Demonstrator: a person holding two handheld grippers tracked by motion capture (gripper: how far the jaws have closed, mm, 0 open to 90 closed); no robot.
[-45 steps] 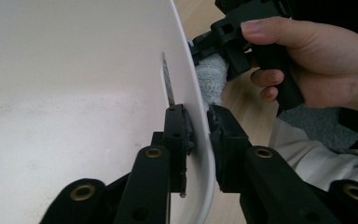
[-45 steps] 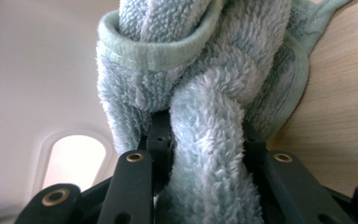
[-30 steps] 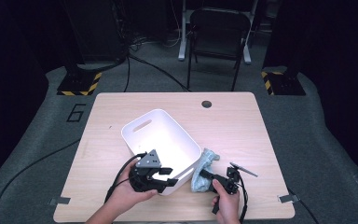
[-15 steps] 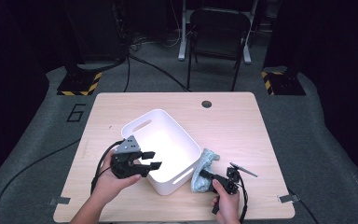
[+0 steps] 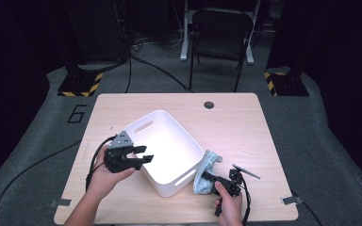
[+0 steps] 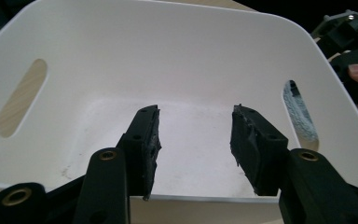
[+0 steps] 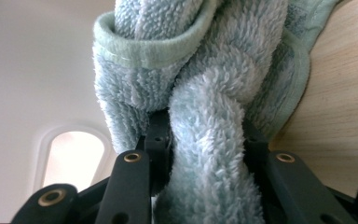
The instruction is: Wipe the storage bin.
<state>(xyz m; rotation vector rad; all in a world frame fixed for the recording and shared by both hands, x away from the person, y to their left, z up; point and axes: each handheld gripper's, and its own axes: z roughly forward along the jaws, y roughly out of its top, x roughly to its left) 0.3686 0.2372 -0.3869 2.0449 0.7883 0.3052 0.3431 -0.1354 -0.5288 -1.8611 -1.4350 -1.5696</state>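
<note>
A white plastic bin [image 5: 169, 123] stands in the middle of the wooden table [image 5: 235, 122]. My left gripper [image 5: 146, 155] is at the bin's left wall, pointing into it, with its jaws open and nothing between them. In the left gripper view my left gripper [image 6: 196, 140] hangs over the rim with the bin's bare floor [image 6: 191, 140] ahead. A light blue towel [image 5: 206, 165] lies bunched against the bin's right wall. My right gripper [image 5: 207, 179] is shut on a thick fold of it. The right gripper view shows the towel [image 7: 205, 70] squeezed in my right gripper [image 7: 205, 135], the bin's wall [image 7: 37, 70] just behind.
The bin has an oval handle slot in each end wall [image 6: 21, 98]; the towel shows through the other slot [image 6: 298, 112]. A round cable hole [image 5: 209, 104] sits near the table's far edge. A black chair [image 5: 219, 33] stands beyond the table.
My left gripper has moved left and a little away from me, from the bin's near corner to its left wall. The right gripper, the towel and the bin have stayed put.
</note>
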